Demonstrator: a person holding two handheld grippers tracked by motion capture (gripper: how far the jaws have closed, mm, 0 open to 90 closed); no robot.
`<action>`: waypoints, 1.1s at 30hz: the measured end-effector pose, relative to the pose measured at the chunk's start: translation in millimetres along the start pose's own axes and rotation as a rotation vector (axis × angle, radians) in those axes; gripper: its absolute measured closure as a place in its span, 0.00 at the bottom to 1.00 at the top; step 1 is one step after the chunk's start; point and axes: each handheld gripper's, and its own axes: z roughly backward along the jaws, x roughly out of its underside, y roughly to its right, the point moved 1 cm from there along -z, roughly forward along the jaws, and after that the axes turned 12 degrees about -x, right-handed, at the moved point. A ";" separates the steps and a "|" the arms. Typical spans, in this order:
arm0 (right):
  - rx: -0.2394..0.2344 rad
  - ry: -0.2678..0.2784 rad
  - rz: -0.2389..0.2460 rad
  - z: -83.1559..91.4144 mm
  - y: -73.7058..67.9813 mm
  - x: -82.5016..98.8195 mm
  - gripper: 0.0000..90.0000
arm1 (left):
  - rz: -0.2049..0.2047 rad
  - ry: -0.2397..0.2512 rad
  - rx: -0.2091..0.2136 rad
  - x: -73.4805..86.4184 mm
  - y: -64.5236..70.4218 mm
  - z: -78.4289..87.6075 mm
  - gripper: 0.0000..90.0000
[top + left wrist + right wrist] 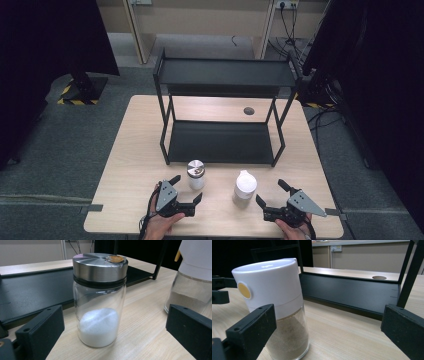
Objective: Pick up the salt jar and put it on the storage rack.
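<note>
On the pale wooden surface point(130, 165) two jars stand upright in front of a black two-tier rack point(222, 117). The glass jar with a brushed steel lid point(196, 174) sits near the rack's front edge, left of centre; it holds white grains piled in its lower third, and a small brownish sticker lies on the lid near its rim, with nothing legible on it. The white-capped jar point(244, 188) stands to its right, slightly nearer the person, with tan powder in its glass lower part. Its cap bears faint raised lettering on top, too blurred to read, and a round yellow dot on its side.

The left gripper point(186, 189) rests low on the surface with its jaws spread wide, just short of the steel-lidded jar, which stands between the jaws in the left gripper view and touches neither. The right gripper point(269, 192) also has its jaws wide apart and holds nothing; the white-capped jar stands close by its left jaw, apart from it as seen from above.
</note>
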 end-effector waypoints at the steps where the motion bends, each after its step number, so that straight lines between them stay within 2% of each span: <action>1: 0.000 0.001 0.001 0.1 0.0 0.0 0.00 | 0.000 -0.001 -0.001 -0.1 -0.1 -0.4 0.01; 17: -0.002 0.006 -0.003 0.6 0.9 0.4 0.00 | -0.002 0.004 -0.012 -5.3 -0.1 -10.5 0.01; 24: -0.005 0.010 -0.007 0.3 1.2 1.0 0.00 | 0.012 0.007 -0.020 -6.8 -1.5 -14.7 0.01; 33: -0.005 0.011 -0.009 0.2 1.2 1.2 0.00 | 0.001 0.007 -0.017 -11.6 -0.5 -23.0 0.01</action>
